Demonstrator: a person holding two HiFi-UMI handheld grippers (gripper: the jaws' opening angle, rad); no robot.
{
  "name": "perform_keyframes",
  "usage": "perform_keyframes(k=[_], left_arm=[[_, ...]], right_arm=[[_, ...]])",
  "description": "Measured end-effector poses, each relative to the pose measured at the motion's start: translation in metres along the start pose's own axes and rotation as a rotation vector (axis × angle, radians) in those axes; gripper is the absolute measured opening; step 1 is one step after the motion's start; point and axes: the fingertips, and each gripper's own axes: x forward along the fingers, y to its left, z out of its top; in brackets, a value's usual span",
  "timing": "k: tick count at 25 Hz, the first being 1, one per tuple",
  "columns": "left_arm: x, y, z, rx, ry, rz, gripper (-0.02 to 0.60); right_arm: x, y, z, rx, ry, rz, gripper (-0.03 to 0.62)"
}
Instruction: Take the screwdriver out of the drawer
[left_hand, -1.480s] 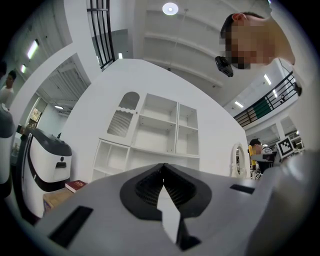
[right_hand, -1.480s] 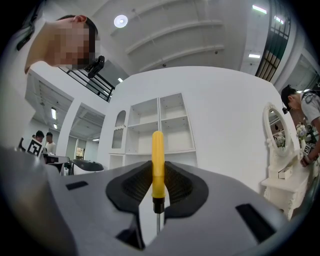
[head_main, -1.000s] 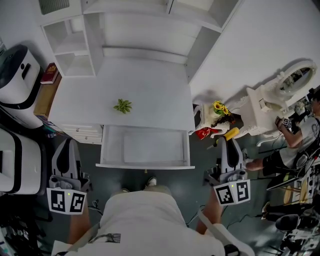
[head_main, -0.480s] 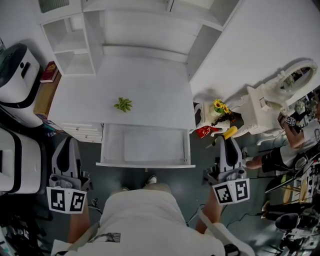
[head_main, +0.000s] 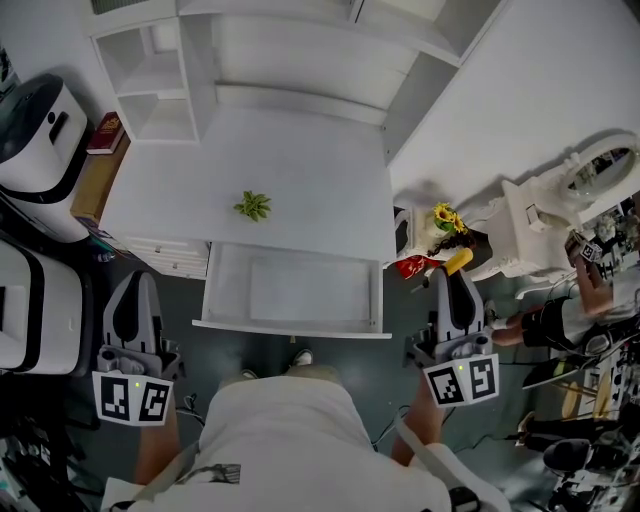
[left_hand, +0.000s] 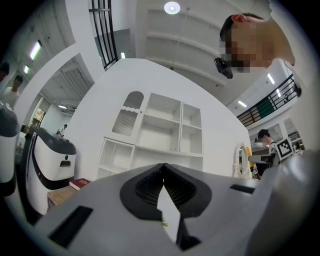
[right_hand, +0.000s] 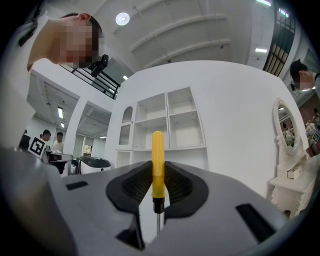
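Observation:
The screwdriver (right_hand: 157, 165) has a yellow handle and a thin metal shaft; it stands upright between the pads of my right gripper (right_hand: 157, 175), which is shut on it. In the head view the yellow handle (head_main: 458, 262) pokes out beyond my right gripper (head_main: 452, 280), to the right of the open white drawer (head_main: 215, 300), whose visible inside is bare. My left gripper (head_main: 135, 288) hangs left of the drawer, below the desk edge. Its pads (left_hand: 150, 187) meet at the tips with nothing between them, so the left gripper (left_hand: 163, 170) is shut.
A small green sprig (head_main: 252, 206) lies on the white desk (head_main: 300, 170). White shelving (head_main: 150, 70) stands behind it. White machines (head_main: 40, 130) and a red book (head_main: 105, 132) are at the left. A white vanity (head_main: 545, 215), sunflowers (head_main: 445, 215) and a person (head_main: 590, 295) are at the right.
Both grippers stay where they were and the right one keeps its hold on the screwdriver. The head view has shifted slightly, and the person at the far right has moved.

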Motion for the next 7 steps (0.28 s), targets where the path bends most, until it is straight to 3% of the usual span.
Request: perform_keyframes(k=[7], left_arm=[[0.002, 0.003, -0.004, 0.0, 0.003, 0.019, 0.015]], right_arm=[[0.012, 0.0, -0.007, -0.006, 0.015, 0.023, 0.083]])
